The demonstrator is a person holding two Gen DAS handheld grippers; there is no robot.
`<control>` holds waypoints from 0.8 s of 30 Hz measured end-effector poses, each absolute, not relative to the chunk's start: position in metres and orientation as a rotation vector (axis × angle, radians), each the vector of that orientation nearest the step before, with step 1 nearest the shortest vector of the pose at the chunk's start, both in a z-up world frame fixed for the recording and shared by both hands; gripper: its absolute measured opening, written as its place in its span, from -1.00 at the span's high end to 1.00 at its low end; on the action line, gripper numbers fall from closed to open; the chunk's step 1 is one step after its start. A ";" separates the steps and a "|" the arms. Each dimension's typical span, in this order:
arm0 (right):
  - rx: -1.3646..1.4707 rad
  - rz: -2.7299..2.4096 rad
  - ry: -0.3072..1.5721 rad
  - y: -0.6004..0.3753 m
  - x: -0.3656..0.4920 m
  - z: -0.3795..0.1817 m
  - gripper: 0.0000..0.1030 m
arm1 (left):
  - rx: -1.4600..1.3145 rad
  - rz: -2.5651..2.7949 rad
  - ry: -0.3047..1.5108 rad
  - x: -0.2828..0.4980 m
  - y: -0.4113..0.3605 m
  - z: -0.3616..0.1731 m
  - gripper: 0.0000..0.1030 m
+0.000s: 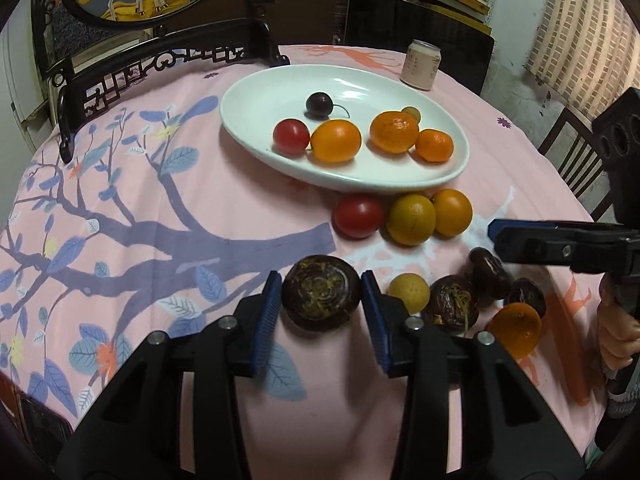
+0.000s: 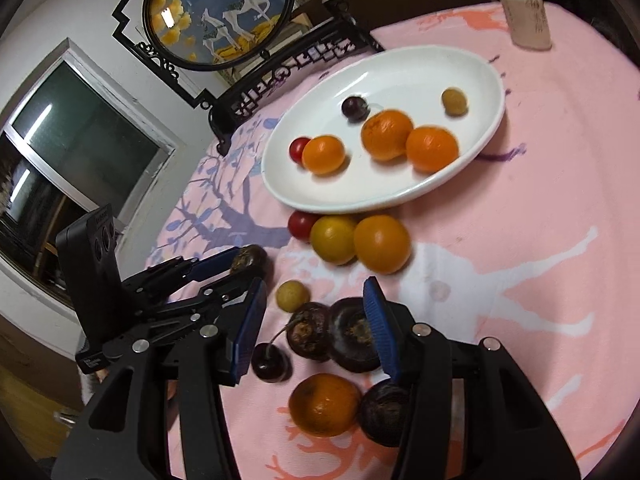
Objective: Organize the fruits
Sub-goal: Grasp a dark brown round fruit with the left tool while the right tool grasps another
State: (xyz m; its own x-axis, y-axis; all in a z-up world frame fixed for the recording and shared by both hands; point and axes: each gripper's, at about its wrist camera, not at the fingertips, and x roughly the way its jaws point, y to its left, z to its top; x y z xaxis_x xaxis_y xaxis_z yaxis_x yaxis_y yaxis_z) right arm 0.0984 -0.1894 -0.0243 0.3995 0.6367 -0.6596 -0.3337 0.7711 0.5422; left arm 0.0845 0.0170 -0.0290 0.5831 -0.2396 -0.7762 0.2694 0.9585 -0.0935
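Note:
My left gripper [image 1: 321, 280] has its blue pads against both sides of a dark brown round fruit [image 1: 320, 298] on the pink cloth; the right wrist view shows that fruit [image 2: 251, 258] between its fingers. My right gripper [image 2: 315, 286] hangs open above two more dark fruits [image 2: 310, 336] [image 2: 354, 340], not touching them. Near them lie a small yellow fruit [image 2: 292, 297], a cherry [image 2: 270, 362], an orange [image 2: 324, 404] and another dark fruit [image 2: 382, 408]. The white oval plate [image 1: 272, 88] holds several fruits: oranges, a tomato, a cherry.
A red tomato [image 1: 358, 216] and two oranges [image 1: 412, 220] [image 1: 452, 212] lie against the plate's near rim. A pale can [image 1: 420, 65] stands behind the plate. A black carved stand with a round painted screen [image 1: 160, 60] takes the table's far left. A person's hand [image 1: 618, 332] grips the right tool.

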 end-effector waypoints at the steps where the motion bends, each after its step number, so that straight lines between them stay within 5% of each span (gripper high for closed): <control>1: 0.340 0.619 0.977 -0.191 0.098 -0.024 0.01 | 0.037 -0.299 0.906 0.085 0.017 -0.030 0.20; 16: 0.231 0.565 1.031 -0.184 0.082 -0.052 -0.02 | 0.070 -0.295 0.919 0.085 0.011 -0.037 0.19; 24: 0.164 0.528 0.964 -0.179 0.076 -0.045 0.16 | 0.070 -0.295 0.903 0.084 0.010 -0.035 0.19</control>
State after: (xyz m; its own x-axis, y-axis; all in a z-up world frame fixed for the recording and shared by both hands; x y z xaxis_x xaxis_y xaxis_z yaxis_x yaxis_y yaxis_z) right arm 0.0762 -0.1787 -0.0448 0.4553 0.4969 -0.7388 -0.3548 0.8623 0.3613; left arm 0.0843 0.0100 -0.0351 0.5819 -0.2233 -0.7820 0.2822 0.9573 -0.0634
